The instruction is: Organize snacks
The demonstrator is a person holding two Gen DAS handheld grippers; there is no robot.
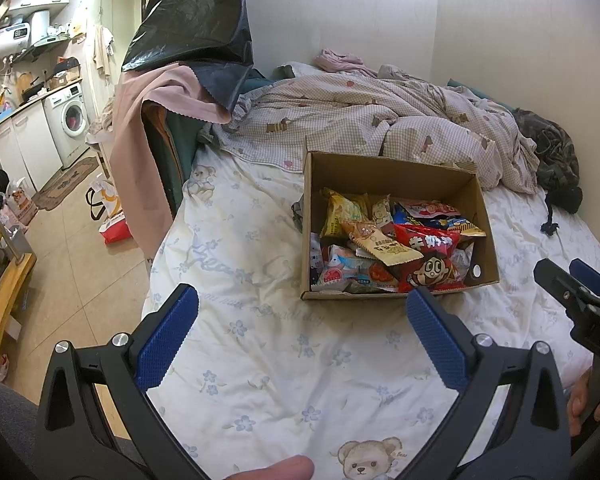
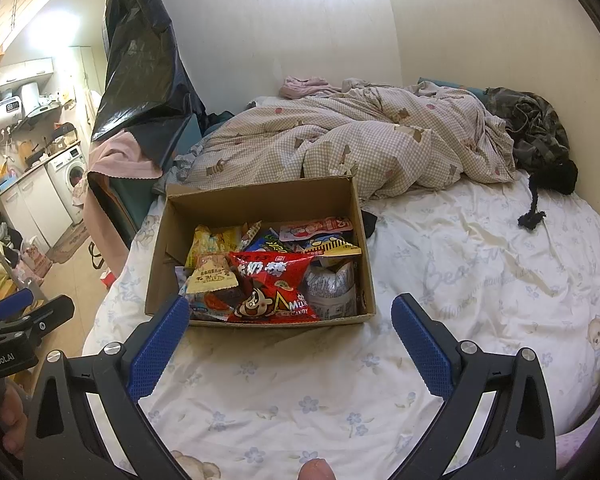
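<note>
The left wrist view looks forward and down along its open blue fingers (image 1: 168, 340) from over the near edge of the bed (image 1: 260, 360), the cardboard box (image 1: 392, 172) a little right of centre and near. The right wrist view faces the same way from further right, with the box (image 2: 260, 196) left of centre. Both share box, bedsheet, rumpled quilt (image 1: 360, 112) and kitchen (image 1: 60, 120), and each catches the other gripper at its edge.
</note>
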